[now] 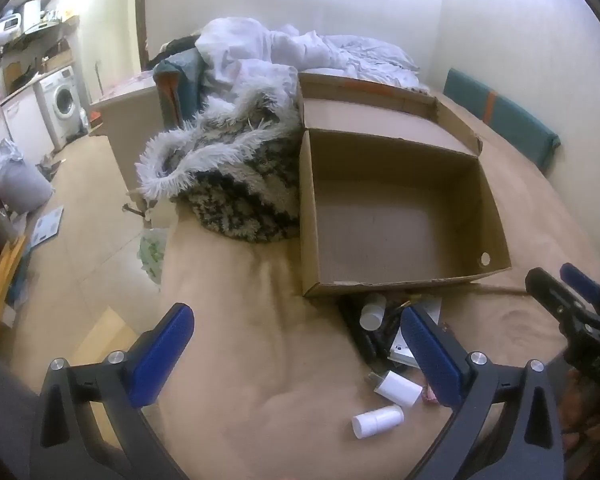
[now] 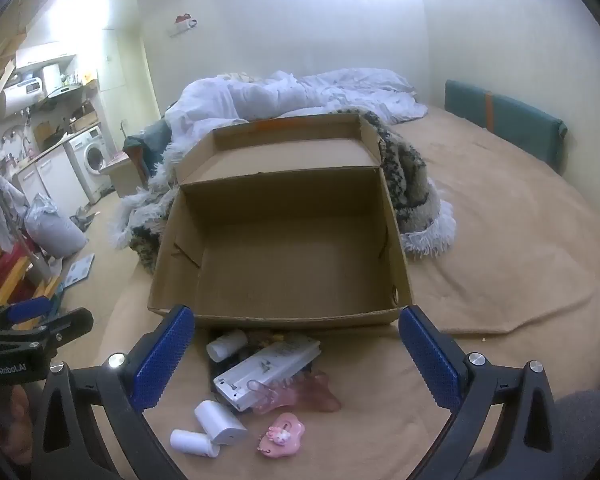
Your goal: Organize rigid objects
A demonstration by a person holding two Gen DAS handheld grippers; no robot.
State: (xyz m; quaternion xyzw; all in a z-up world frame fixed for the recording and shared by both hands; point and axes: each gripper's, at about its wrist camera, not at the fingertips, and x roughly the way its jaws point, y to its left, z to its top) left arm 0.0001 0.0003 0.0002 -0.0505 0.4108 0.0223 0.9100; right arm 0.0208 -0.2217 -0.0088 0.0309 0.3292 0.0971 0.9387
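Note:
An open, empty cardboard box (image 2: 284, 248) sits on the tan bed cover; it also shows in the left wrist view (image 1: 396, 216). In front of it lies a pile of small items: a white remote-like device (image 2: 266, 368), a white cylinder (image 2: 220, 420), a small white bottle (image 2: 192, 442), another white bottle (image 2: 226, 345), a pink clip (image 2: 300, 394) and a pink charm (image 2: 281, 435). My right gripper (image 2: 296, 360) is open above the pile, holding nothing. My left gripper (image 1: 296, 356) is open to the left of the pile, empty.
A furry black-and-white blanket (image 1: 236, 168) and white bedding (image 2: 300, 92) lie behind the box. A teal headboard cushion (image 2: 504, 120) lines the right wall. The bed edge drops to the floor on the left, with a washing machine (image 1: 66, 100) beyond.

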